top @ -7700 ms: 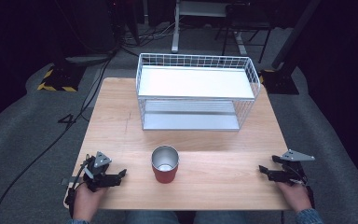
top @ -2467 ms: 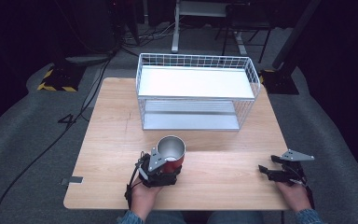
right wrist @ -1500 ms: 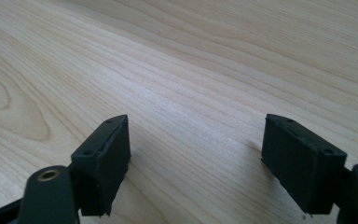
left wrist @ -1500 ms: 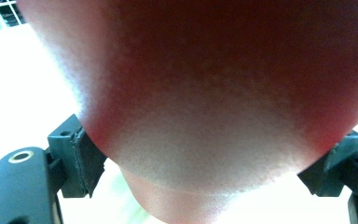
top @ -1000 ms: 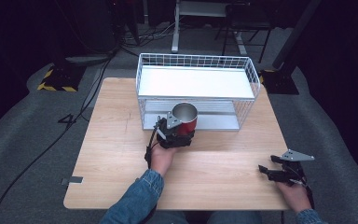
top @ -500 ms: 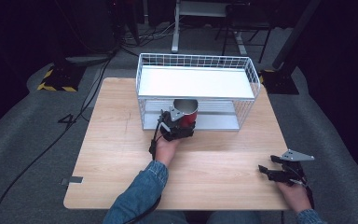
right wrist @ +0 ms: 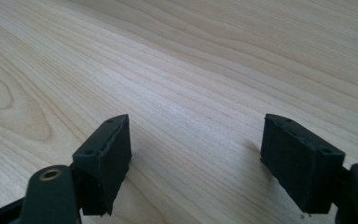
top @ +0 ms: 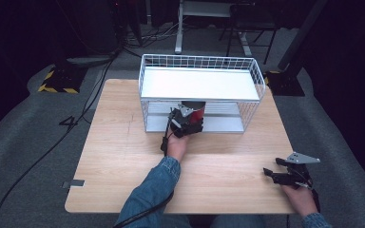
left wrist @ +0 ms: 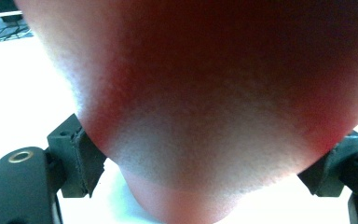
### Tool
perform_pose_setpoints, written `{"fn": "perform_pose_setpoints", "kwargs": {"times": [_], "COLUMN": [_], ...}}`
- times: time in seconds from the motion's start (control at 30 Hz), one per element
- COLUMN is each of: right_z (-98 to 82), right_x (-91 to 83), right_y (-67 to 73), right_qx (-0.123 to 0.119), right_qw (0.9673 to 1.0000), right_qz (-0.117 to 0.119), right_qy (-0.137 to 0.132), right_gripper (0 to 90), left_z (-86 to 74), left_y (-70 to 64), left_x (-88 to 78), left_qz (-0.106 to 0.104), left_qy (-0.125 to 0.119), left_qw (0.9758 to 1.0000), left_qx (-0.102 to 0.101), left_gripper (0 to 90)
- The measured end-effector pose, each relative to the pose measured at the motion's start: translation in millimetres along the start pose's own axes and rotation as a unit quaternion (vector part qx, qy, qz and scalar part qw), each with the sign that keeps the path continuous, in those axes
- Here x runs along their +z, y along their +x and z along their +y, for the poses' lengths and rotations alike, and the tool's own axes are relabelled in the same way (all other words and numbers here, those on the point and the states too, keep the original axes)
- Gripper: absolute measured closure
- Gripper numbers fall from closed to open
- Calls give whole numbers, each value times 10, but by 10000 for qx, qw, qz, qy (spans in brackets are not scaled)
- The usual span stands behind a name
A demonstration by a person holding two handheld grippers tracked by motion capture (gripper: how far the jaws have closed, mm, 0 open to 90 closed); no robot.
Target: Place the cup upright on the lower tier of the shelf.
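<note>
A red metal cup sits between the jaws of my left gripper, which is shut on it at the front of the white wire rack, under its upper shelf. In the left gripper view the cup's red wall presses close to the camera, with both black pads against its sides. My right gripper rests low near the table's front right corner. Its jaws stand wide apart over bare wood with nothing between them.
The wooden table has free room at the left and along the front. The rack takes up the far middle, with a lower shelf behind the cup. Cables and stands lie on the dark floor beyond.
My left gripper has carried the cup forward and slightly down, in under the rack's upper shelf. The right gripper has not moved.
</note>
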State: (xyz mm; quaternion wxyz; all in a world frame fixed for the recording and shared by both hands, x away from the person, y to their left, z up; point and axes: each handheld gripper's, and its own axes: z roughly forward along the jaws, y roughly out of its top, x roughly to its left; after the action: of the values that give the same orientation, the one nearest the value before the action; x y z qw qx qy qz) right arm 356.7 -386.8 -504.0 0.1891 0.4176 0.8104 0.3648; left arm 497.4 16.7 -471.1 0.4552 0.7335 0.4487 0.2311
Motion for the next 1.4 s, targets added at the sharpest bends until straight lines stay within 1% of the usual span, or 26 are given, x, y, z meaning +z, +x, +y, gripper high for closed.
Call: {"fn": "perform_pose_setpoints", "kwargs": {"times": [0.07, 0.1, 0.17, 0.23, 0.27, 0.3, 0.37, 0.43, 0.5, 0.57, 0.6, 0.73, 0.9, 0.97, 1.07, 1.13, 1.2, 1.3, 1.37, 1.4], "right_z": [0, 0, 0, 0, 0, 0, 0, 0, 0, 0, 0, 0, 0, 0, 0, 0, 0, 0, 0, 0], "right_x": [0, 0, 0, 0, 0, 0, 0, 0, 0, 0, 0, 0, 1, 1, 1, 1, 1, 1, 1, 1], "right_y": [0, 0, 0, 0, 0, 0, 0, -1, -1, 0, 1, 2, 1, 1, 0, 1, 0, 0, 0, 0], "right_qx": [1, 1, 2, 1, 4, 3, 2, 2, 5, -4, -4, -23, -40, -41, -41, -36, -36, -38, -37, -35], "right_qw": [10000, 10000, 10000, 10000, 10000, 10000, 10000, 10000, 10000, 10000, 10000, 10000, 10000, 10000, 10000, 10000, 10000, 10000, 10000, 10000], "right_qz": [0, 0, 0, 0, 2, 1, 1, 1, 5, 11, 11, 27, 38, 38, 38, 38, 38, 39, 38, 37], "right_qy": [1, 0, 1, 2, 1, 2, 2, 2, 4, 1, 1, 0, -5, -4, -5, -4, -3, -3, -3, -3], "right_gripper": [248, 248, 248, 248, 248, 248, 248, 248, 248, 248, 248, 248, 248, 248, 248, 248, 248, 248, 248, 248], "left_z": [21, 34, 49, 58, 62, 63, 63, 63, 66, 64, 65, 71, 73, 72, 77, 82, 80, 63, 53, 52], "left_y": [-5, 5, 9, 11, 13, 16, 24, 26, 34, 33, 39, 44, 37, 39, 43, 42, 25, 20, 11, 12], "left_x": [45, 61, 101, 132, 155, 166, 191, 209, 230, 248, 258, 279, 295, 296, 296, 289, 290, 254, 225, 203], "left_qz": [26, 49, 17, 63, 47, 60, 94, 68, 93, 112, 116, 138, 129, 128, 94, 86, 203, 118, 161, 158], "left_qy": [21, 50, 79, 109, 100, 138, 123, 159, 159, 193, 200, 210, 222, 214, 218, 201, 168, 165, 91, 76], "left_qw": [10000, 10000, 9999, 9999, 9999, 9998, 9998, 9998, 9998, 9997, 9997, 9997, 9997, 9997, 9997, 9997, 9995, 9997, 9998, 9998], "left_qx": [1, 60, 60, 107, 124, 119, 91, 15, 20, -26, -3, -18, 57, 42, -31, -92, -164, -94, -107, -80], "left_gripper": [167, 167, 167, 167, 167, 167, 167, 167, 167, 167, 167, 166, 165, 164, 157, 146, 117, 56, 22, 18]}}
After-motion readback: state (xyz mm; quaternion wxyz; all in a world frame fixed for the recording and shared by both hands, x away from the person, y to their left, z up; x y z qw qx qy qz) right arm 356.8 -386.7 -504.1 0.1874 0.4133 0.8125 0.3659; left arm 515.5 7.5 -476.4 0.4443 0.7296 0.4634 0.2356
